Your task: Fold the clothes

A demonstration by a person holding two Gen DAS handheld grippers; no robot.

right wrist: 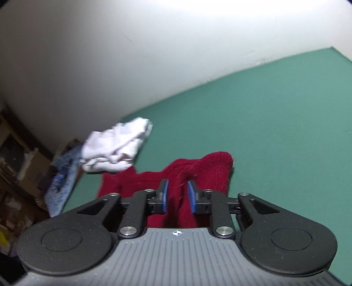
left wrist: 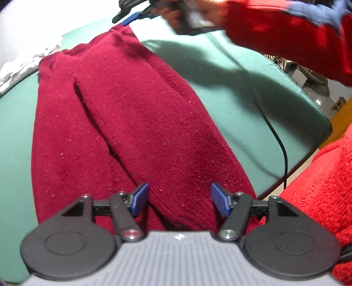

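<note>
A dark red knitted sweater (left wrist: 123,114) lies on the green table (left wrist: 220,79), stretched lengthwise away from me with a long fold down its middle. My left gripper (left wrist: 179,201) is open, its blue pads on either side of the sweater's near hem without pinching it. My right gripper (left wrist: 132,16) shows at the sweater's far end, held by a hand in a red sleeve. In the right wrist view the right gripper (right wrist: 177,195) stands with its jaws narrowly apart around a raised ridge of the sweater (right wrist: 198,169), not clamped.
A crumpled white garment (right wrist: 116,147) lies on the table's far corner by the white wall. A black cable (left wrist: 279,140) runs across the table at the right. The table edge (left wrist: 325,123) is at the right, with a bright red fleece (left wrist: 319,180) beside it.
</note>
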